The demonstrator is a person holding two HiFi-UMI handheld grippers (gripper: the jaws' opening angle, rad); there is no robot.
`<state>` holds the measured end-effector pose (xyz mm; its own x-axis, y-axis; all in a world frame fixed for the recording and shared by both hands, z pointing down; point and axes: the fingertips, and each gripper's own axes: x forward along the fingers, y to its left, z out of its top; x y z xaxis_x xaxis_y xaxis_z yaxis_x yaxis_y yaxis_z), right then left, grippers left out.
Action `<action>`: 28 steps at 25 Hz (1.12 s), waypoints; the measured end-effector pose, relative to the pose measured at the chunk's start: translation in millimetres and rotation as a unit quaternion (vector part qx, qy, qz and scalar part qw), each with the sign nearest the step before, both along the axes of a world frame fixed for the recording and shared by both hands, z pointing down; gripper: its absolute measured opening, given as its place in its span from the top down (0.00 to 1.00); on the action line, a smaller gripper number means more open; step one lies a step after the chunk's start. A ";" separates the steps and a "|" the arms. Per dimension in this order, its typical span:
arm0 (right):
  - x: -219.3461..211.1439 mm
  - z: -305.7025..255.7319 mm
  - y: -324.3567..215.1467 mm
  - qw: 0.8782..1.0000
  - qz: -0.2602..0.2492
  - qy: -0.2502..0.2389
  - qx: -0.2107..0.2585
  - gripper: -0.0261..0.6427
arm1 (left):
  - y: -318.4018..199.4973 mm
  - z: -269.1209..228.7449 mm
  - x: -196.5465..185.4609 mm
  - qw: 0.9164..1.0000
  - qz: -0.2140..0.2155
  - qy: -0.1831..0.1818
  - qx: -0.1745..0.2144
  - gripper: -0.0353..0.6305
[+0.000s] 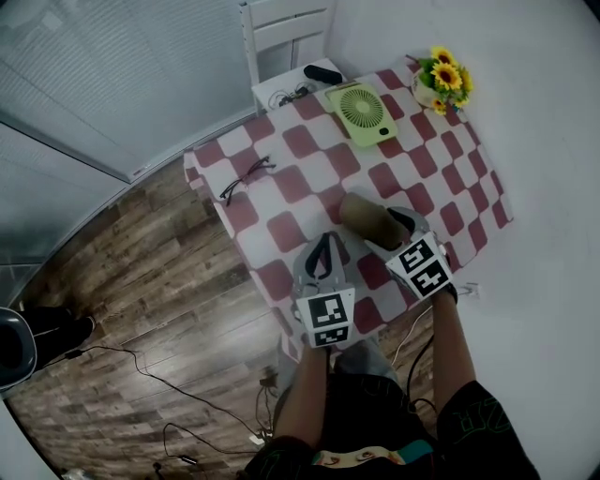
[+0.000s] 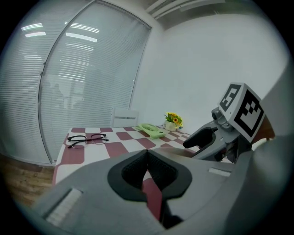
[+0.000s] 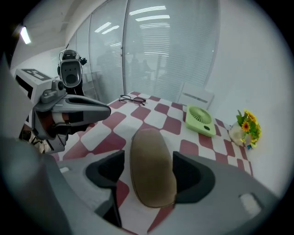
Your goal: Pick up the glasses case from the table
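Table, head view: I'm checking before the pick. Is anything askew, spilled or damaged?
Nothing stands out. The glasses case lies flat on the checked cloth between the open jaws of the right gripper; the eyeglasses rest unfolded, the green fan lies flat, and the potted flowers stand upright.

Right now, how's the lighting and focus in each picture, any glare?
Head view: dim, fisheye bows the table edges. Left gripper view: glasses sharp, left gripper itself soft. Right gripper view: bright glare streaks on the window; glasses case crisp.

Glasses case (image 1: pixel 361 214) near end hidden under right gripper (image 1: pixel 386 230); chair (image 1: pixel 281 19) cut off by head view's top edge.
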<state>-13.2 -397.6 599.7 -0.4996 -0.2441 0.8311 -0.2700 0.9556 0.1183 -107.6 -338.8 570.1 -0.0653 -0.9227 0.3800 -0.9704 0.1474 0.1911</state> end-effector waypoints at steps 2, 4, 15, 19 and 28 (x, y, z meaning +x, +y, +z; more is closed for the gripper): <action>-0.6 9.6 -1.3 0.999 -0.020 0.032 -0.008 0.45 | -0.1 3.0 -2.8 1.000 -0.005 0.000 -0.003 0.93; -1.0 18.7 -3.0 0.997 -0.044 0.066 -0.013 0.41 | -0.6 4.9 -5.9 1.000 -0.011 0.000 -0.006 0.93; -3.7 48.3 -6.4 0.983 -0.100 0.155 -0.024 0.38 | -1.7 10.0 -17.5 0.999 -0.032 -0.003 -0.014 0.93; -3.8 48.1 -7.2 0.984 -0.098 0.151 -0.017 0.38 | 3.3 11.1 -33.0 0.998 -0.052 -0.008 -0.019 0.93; -14.5 14.7 -14.5 0.997 -0.030 0.063 0.018 0.39 | 4.8 -22.3 -58.8 0.997 -0.070 -0.039 0.008 0.93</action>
<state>-27.8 -412.1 614.4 -0.4065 -0.2483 0.8792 -0.1934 0.9639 0.1828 -166.4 -334.0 547.8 -0.2237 -0.9079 0.3544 -0.9524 0.2809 0.1184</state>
